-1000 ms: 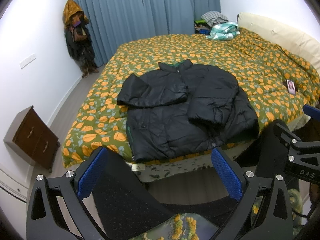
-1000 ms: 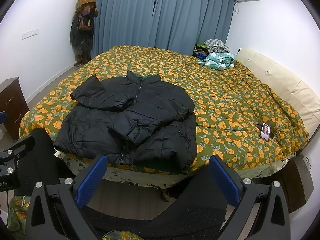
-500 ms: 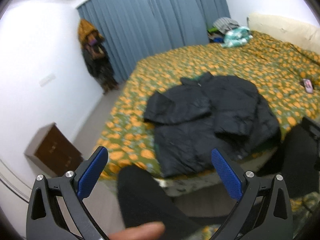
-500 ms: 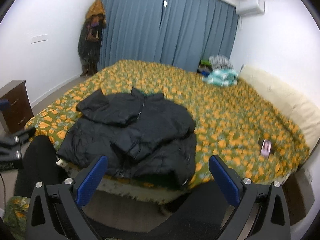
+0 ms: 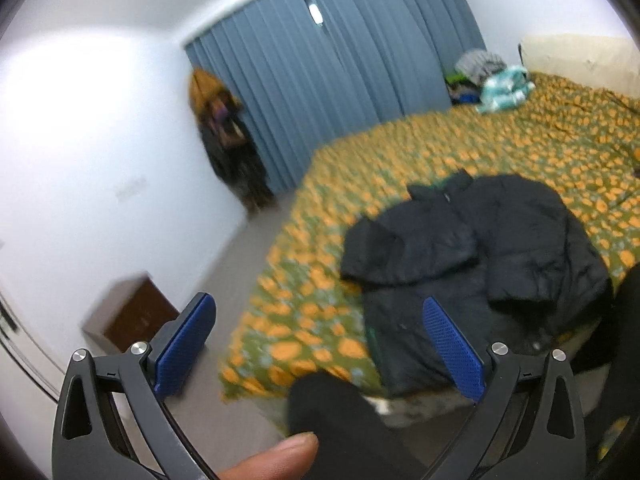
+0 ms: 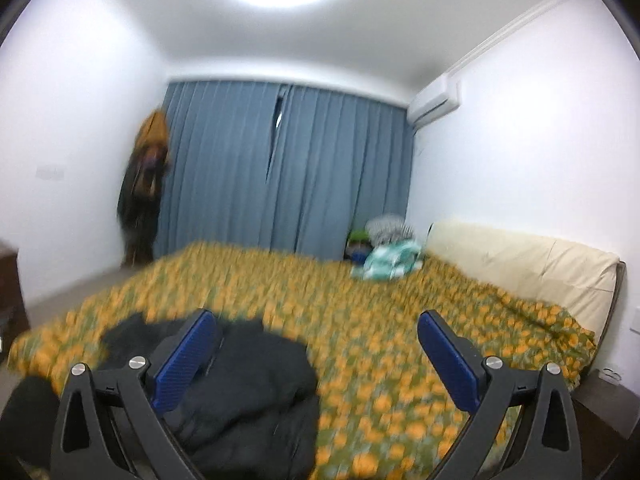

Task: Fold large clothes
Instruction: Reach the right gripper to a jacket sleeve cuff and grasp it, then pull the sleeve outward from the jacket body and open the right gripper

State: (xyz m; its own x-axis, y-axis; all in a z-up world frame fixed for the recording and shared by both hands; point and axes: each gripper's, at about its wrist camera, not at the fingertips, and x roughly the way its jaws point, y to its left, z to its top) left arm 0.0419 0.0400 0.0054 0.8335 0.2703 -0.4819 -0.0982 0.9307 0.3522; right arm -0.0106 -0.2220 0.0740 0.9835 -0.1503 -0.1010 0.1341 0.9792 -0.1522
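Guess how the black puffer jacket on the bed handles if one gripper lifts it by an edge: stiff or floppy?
Probably floppy: the black puffer jacket already lies slumped, with sleeves folded across its body. Its puffy bulk suggests it is light for its size, though bulky for one grasp. The shell looks smooth, so it may slide on the bedspread or slip from a thin pinch.

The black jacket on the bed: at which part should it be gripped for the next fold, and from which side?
Grip the black jacket at its hem, which lies along the near edge of the bed. Come from the foot side, low and level. Both sleeves already lie folded across the chest, so probably the hem goes up toward the collar. Both the left claw and the right claw are open and hold nothing.
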